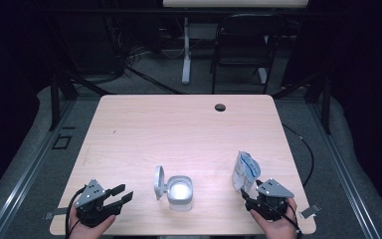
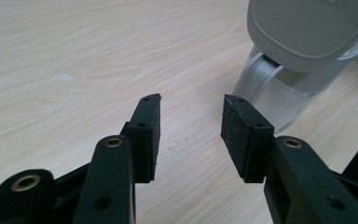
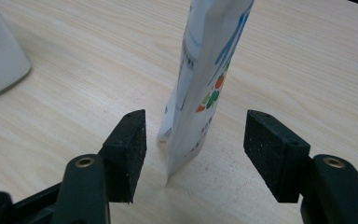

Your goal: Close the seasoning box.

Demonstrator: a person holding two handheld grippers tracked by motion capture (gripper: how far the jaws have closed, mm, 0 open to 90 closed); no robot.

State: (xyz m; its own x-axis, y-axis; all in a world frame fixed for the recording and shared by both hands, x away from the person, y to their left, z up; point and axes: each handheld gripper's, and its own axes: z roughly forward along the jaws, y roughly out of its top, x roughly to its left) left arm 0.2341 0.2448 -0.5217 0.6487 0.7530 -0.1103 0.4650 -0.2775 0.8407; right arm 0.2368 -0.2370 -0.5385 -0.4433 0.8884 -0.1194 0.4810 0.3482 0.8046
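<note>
A clear container (image 1: 180, 193) with white contents stands near the table's front edge, its grey flip lid (image 1: 158, 182) raised on its left side. My left gripper (image 1: 122, 193) rests to the left of it, open and holding nothing. In the left gripper view the jaws (image 2: 191, 116) stand apart over bare wood, with the container (image 2: 279, 93) and lid (image 2: 307, 28) ahead on the right. A white pouch (image 1: 243, 172) with blue print stands upright at the right. My right gripper (image 1: 246, 197) is just in front of it, open. In the right gripper view the pouch (image 3: 205, 70) stands between the pads (image 3: 196, 123), which do not touch it.
The wooden table (image 1: 179, 129) has a dark cable hole (image 1: 220, 107) near its far edge. Beyond the table are a folding chair (image 1: 241, 45) and a white stand leg (image 1: 185, 50). A small grey tag (image 1: 311, 210) hangs at the front right corner.
</note>
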